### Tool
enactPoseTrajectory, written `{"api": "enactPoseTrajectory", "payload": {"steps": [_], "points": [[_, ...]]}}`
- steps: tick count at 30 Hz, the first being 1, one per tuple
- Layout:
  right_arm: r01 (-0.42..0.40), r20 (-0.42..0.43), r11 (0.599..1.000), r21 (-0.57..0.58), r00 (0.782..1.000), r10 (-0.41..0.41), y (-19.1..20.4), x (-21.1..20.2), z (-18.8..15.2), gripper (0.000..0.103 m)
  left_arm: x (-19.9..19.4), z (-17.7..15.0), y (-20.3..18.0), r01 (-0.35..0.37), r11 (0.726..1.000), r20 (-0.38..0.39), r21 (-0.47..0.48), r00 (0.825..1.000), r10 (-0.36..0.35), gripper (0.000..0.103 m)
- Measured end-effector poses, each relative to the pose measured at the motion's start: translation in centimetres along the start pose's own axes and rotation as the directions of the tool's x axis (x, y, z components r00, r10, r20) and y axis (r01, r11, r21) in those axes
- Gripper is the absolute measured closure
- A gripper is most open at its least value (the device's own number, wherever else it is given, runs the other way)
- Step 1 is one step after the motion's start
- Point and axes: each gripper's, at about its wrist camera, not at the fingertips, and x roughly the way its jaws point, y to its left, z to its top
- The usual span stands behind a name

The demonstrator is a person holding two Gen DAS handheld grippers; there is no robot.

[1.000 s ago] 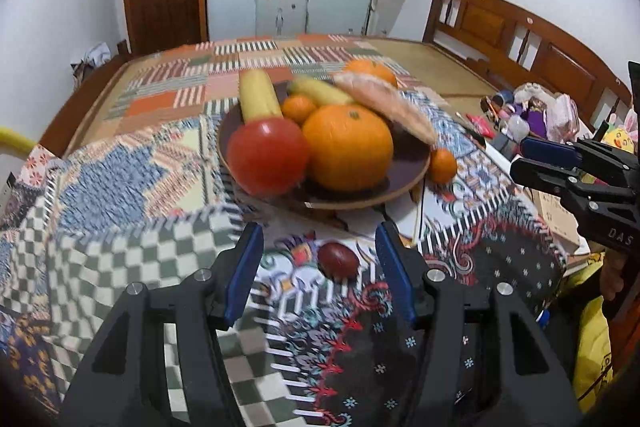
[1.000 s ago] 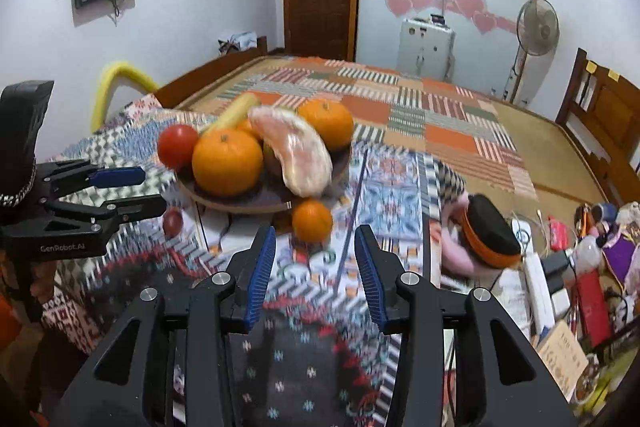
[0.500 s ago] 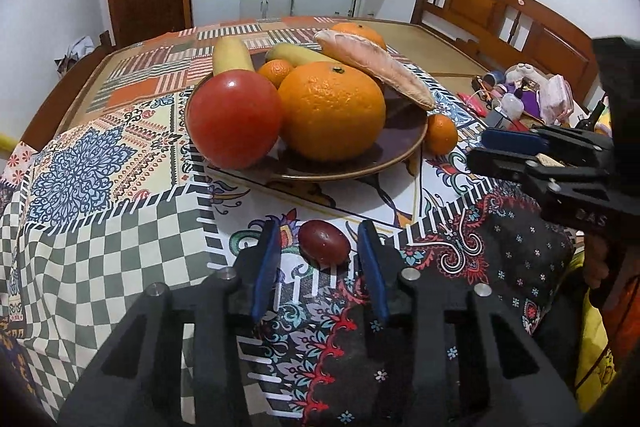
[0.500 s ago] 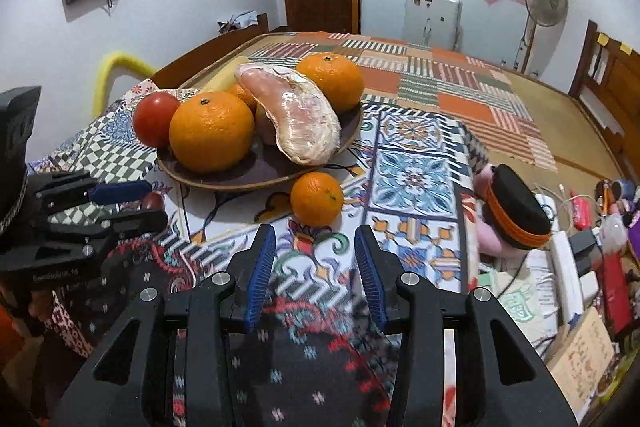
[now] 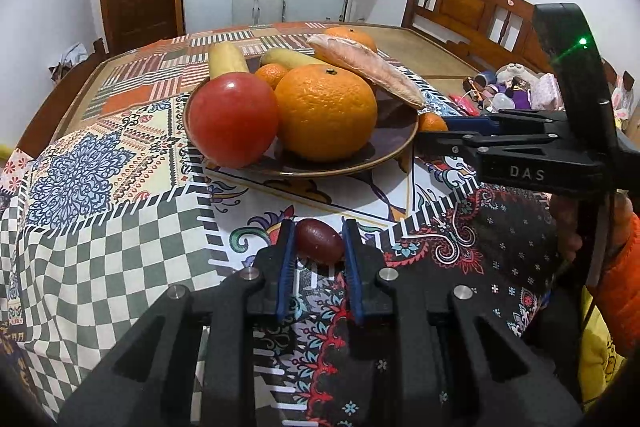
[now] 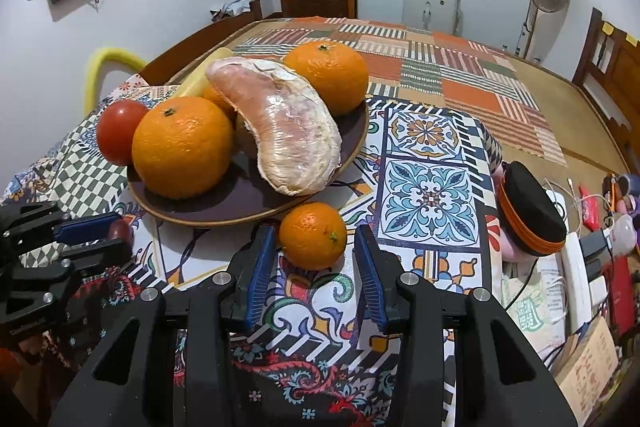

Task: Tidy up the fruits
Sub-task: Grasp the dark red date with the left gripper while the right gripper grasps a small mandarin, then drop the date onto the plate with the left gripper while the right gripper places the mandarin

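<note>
A small dark red fruit (image 5: 320, 241) lies on the patterned tablecloth in front of the brown plate (image 5: 360, 167). My left gripper (image 5: 318, 225) is shut on it, both blue pads pressing its sides. In the right wrist view a small orange (image 6: 313, 235) sits beside the plate (image 6: 240, 219), between the fingers of my right gripper (image 6: 314, 231). Those jaws are closing, with a gap still showing at the right pad. The plate holds a tomato (image 5: 234, 121), a big orange (image 5: 326, 113), a peeled pomelo segment (image 6: 280, 131), another orange (image 6: 326, 75) and bananas (image 5: 226, 61).
A black and orange case (image 6: 528, 211) lies at the table's right edge, with cables, boxes and small clutter (image 6: 592, 259) beyond it. A person's hand in an orange sleeve (image 5: 620, 259) holds the right gripper. A wooden bed frame (image 5: 472, 11) stands behind.
My left jaws have closed in on the dark red fruit and now grip it. My right gripper has moved forward and down, bringing the small orange between its fingers.
</note>
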Motion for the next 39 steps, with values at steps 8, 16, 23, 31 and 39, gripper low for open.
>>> {"api": "enactPoseTrajectory", "payload": {"steps": [8,16,23,31,39], "points": [[-0.003,0.021,1.000,0.005,1.000,0.003,0.2,-1.4,-0.7,0.072,-1.6,0.2,0.4,0.013,1.000,0.031,-0.015,0.999,-0.013,0.080],[-0.020,0.106,1.000,-0.001,0.994,0.020,0.7,-4.3,0.0,0.072,-3.8,2.0,0.4,-0.002,1.000,0.097,-0.013,0.995,0.003,0.080],[-0.032,0.158,0.999,-0.022,0.987,0.035,1.7,-4.8,1.2,0.072,-5.1,5.0,1.1,-0.029,0.999,0.162,-0.019,0.986,0.032,0.080],[-0.043,0.169,0.999,-0.034,0.984,0.048,2.4,-3.7,2.8,0.072,-4.8,7.6,1.2,-0.058,0.998,0.194,-0.010,0.979,0.059,0.080],[-0.057,0.138,0.998,-0.022,0.989,0.060,2.5,-1.8,3.2,0.072,-2.9,9.0,1.5,-0.065,0.998,0.181,-0.010,0.981,0.066,0.080]]}}
